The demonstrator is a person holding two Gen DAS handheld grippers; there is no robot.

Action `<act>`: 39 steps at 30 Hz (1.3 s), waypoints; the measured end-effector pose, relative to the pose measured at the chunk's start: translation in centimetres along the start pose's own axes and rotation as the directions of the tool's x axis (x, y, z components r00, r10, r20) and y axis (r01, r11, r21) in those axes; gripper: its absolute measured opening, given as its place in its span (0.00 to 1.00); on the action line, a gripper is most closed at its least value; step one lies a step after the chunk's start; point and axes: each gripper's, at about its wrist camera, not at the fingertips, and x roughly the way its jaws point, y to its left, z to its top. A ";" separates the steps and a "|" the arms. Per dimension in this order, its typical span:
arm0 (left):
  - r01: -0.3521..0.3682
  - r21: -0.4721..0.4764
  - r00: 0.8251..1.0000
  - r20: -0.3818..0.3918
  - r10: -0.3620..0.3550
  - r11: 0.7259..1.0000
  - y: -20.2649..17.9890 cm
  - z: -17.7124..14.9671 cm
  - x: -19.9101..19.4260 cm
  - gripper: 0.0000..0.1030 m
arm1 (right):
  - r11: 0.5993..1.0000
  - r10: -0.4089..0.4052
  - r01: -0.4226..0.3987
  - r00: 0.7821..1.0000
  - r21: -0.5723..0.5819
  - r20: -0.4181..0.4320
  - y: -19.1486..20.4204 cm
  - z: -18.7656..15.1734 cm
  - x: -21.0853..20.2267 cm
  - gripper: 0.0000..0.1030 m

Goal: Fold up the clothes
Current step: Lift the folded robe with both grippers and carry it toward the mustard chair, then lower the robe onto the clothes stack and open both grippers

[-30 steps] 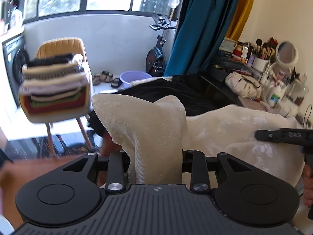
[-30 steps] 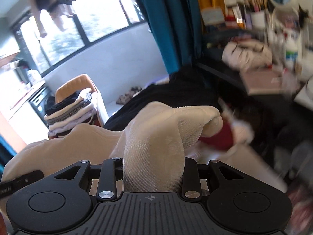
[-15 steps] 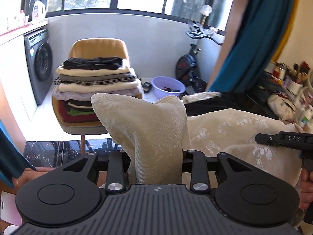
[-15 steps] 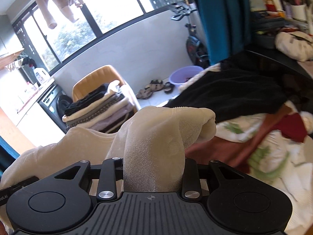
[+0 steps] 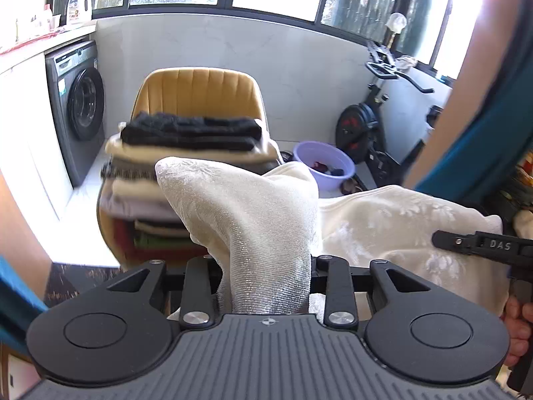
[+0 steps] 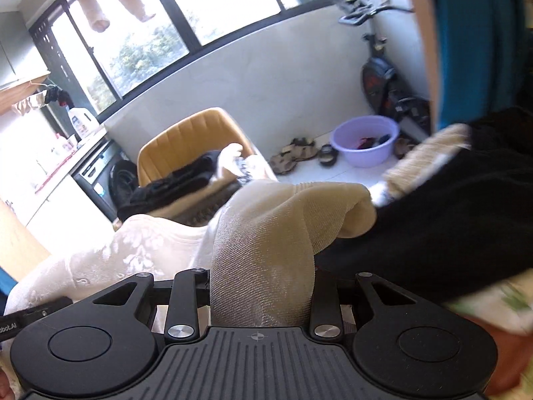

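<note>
A cream patterned garment [image 5: 399,226] hangs in the air between both grippers. My left gripper [image 5: 265,266] is shut on one bunched end of it, which bulges up and hides the fingertips. My right gripper [image 6: 263,276] is shut on the other bunched end [image 6: 266,233]; its fingertips are hidden too. The right gripper's black body [image 5: 483,245] shows at the right edge of the left wrist view. A stack of folded clothes [image 5: 186,153] sits on a mustard chair [image 5: 196,90] straight ahead.
A washing machine [image 5: 80,106] stands left of the chair. A purple basin [image 5: 323,163], sandals [image 6: 296,156] and an exercise bike [image 5: 369,120] are on the floor to the right. A black garment [image 6: 449,226] lies at the right, by a teal curtain [image 6: 476,40].
Both grippers, still holding the cream garment, have swung left away from the cluttered table and towards the chair. The chair and its stack now look closer and more central.
</note>
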 end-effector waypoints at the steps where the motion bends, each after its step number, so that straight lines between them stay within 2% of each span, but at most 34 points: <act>1: -0.008 0.006 1.000 0.009 0.008 1.000 0.6 1.5 1.1 0.32 | 1.000 0.011 -0.011 1.000 -0.006 -0.004 0.4 1.6 2.0 0.27; 8: -0.029 -0.017 0.994 0.101 0.031 0.999 7.9 12.8 6.9 0.32 | 0.993 0.104 -0.101 0.994 -0.059 0.045 5.1 13.5 12.5 0.27; 12: -0.016 -0.027 0.991 0.133 0.019 1.000 12.8 19.4 10.7 0.32 | 0.990 0.125 -0.118 0.988 -0.083 0.086 8.6 19.4 18.0 0.27; 16: 0.023 -0.035 0.989 0.145 -0.018 0.999 17.4 24.8 15.2 0.32 | 0.991 0.113 -0.103 0.986 -0.087 0.119 12.3 24.8 24.1 0.27; 19: 0.048 -0.050 0.991 0.123 -0.042 0.998 20.8 27.2 18.5 0.32 | 0.994 0.082 -0.072 0.987 -0.083 0.135 14.8 27.7 28.5 0.27; 23: 0.079 -0.048 0.995 0.064 -0.076 0.996 24.1 29.4 23.1 0.32 | 0.997 0.028 -0.018 0.992 -0.081 0.125 17.5 29.6 34.0 0.27; 28: 0.094 -0.070 0.995 -0.010 -0.094 0.993 27.1 30.3 28.2 0.32 | 0.997 -0.037 0.042 0.996 -0.065 0.081 19.1 28.9 39.3 0.27; 33: 0.064 -0.121 0.993 -0.093 -0.075 0.991 30.5 29.4 33.0 0.33 | 0.991 -0.093 0.093 0.996 -0.092 0.009 19.4 27.8 45.2 0.27; 37: 0.009 -0.163 0.987 -0.159 -0.036 0.987 32.2 27.4 36.8 0.33 | 0.984 -0.138 0.131 0.989 -0.121 -0.050 19.6 26.9 50.0 0.28; 39: -0.042 -0.146 0.978 -0.209 0.010 0.988 32.6 25.7 39.4 0.34 | 0.978 -0.171 0.158 0.981 -0.136 -0.089 19.2 25.8 52.7 0.28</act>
